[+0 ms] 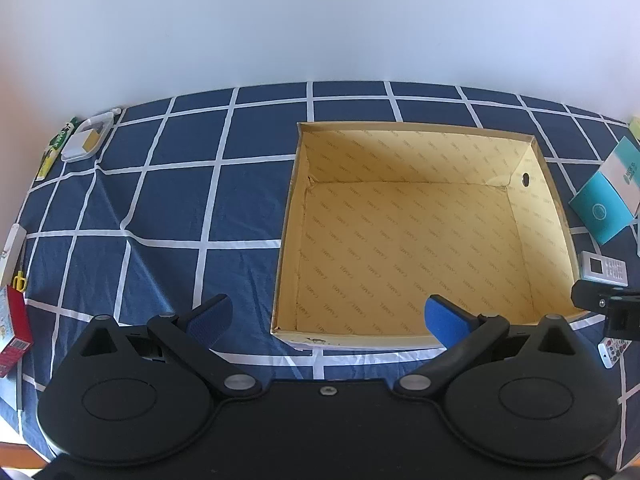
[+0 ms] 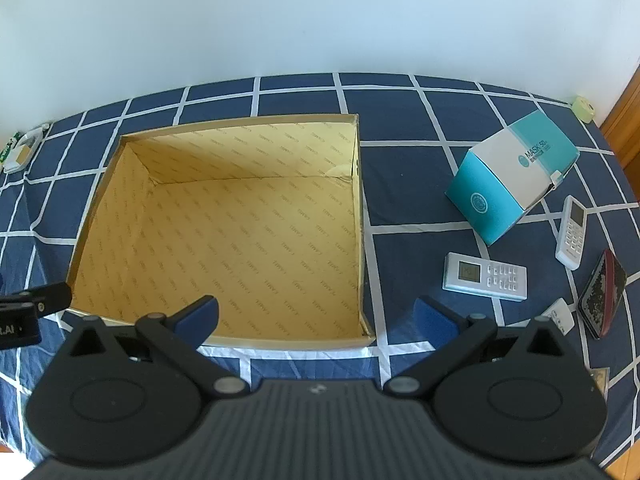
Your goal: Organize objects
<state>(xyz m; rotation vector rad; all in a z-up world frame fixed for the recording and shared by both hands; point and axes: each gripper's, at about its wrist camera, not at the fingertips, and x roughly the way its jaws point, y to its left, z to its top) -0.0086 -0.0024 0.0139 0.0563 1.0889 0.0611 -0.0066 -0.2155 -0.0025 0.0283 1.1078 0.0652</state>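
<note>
**Empty box waiting, first pick still to be chosen**

The open cardboard box point(image 2: 224, 236) sits in the middle of the checked cloth point(image 2: 400, 120) and nothing lies in it yet. Just beside its right wall a white remote point(image 2: 484, 277) lies flat, with the teal mask carton point(image 2: 512, 184) behind it and a second remote point(image 2: 573, 232) further right. The right gripper point(image 2: 316, 316) is spread wide and holds nothing; the left gripper point(image 1: 328, 316) is likewise spread and empty, hovering over the box's near rim. The nearest remote is probably best taken first, gripped across its narrow width and lowered well inside the walls.
</note>
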